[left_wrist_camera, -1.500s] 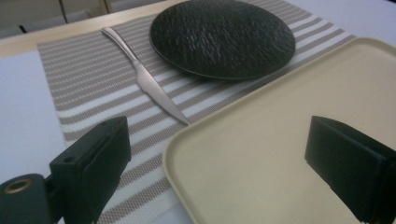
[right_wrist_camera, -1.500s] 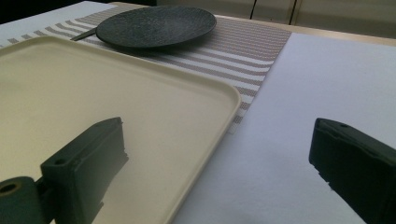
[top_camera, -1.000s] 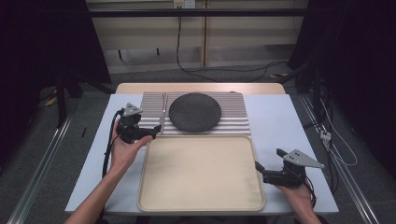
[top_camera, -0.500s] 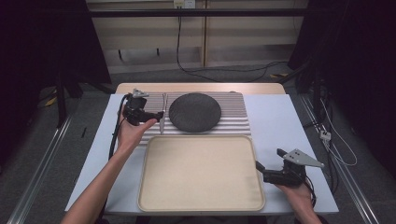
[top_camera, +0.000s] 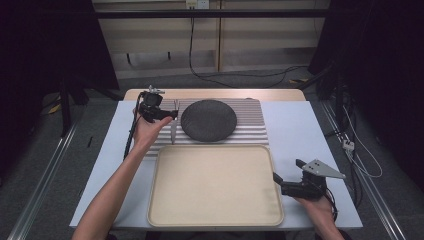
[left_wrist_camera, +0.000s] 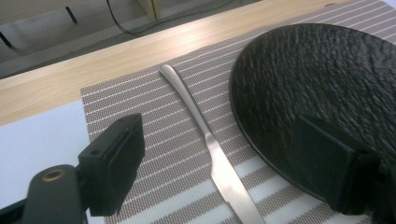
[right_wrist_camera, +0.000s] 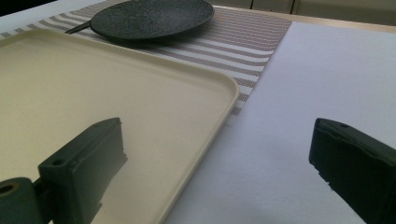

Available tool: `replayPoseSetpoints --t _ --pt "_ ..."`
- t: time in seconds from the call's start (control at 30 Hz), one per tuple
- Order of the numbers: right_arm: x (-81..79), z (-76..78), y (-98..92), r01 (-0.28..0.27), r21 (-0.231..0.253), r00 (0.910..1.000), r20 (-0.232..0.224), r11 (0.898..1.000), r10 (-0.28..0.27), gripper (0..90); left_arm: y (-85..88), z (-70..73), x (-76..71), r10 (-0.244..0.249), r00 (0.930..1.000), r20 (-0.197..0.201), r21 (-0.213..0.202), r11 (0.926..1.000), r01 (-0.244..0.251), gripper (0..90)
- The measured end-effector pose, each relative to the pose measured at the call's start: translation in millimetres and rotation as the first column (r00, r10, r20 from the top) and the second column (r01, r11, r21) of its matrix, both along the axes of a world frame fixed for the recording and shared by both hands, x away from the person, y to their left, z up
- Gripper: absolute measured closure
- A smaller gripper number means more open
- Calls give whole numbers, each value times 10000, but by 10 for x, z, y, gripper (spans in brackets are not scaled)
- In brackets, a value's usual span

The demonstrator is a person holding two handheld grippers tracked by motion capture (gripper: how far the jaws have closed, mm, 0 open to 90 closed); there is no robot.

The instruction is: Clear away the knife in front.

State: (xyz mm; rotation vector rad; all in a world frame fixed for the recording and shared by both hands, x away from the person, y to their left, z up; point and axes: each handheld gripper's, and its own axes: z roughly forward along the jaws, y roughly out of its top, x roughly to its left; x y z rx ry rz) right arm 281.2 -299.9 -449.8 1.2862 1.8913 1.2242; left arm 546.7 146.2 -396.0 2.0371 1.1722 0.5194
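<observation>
A silver utensil (top_camera: 173, 131), probably a knife, lies on the striped placemat (top_camera: 250, 125) just left of a dark round plate (top_camera: 208, 120). My left gripper (top_camera: 172, 115) hovers over the utensil's far end. In the left gripper view the utensil (left_wrist_camera: 205, 126) runs between the jaws of the left gripper (left_wrist_camera: 224, 154), untouched, with the plate (left_wrist_camera: 317, 79) to the right. These jaws have just been closing a little and stand open. My right gripper (top_camera: 276, 179) rests open at the right edge of the cream tray (top_camera: 215, 185). In the right gripper view the right gripper (right_wrist_camera: 219, 158) straddles the tray's (right_wrist_camera: 93, 84) rim.
The placemat lies across the far half of the white table (top_camera: 310, 130), against a wooden strip (top_camera: 215, 94) at the back edge. The tray holds nothing and fills the near middle. Cables trail on the floor behind the table.
My left hand has moved away from the tray's far left corner toward the back of the table, ending above the utensil beside the plate. The right hand has stayed put.
</observation>
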Motion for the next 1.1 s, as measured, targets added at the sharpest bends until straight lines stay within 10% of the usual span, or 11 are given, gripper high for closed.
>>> replayPoseSetpoints --t 1.1 --pt "38 -16 12 -48 37 9999 -133 10000 49 36 -175 -605 594 560 9830 -1748 340 9981 -509 564"
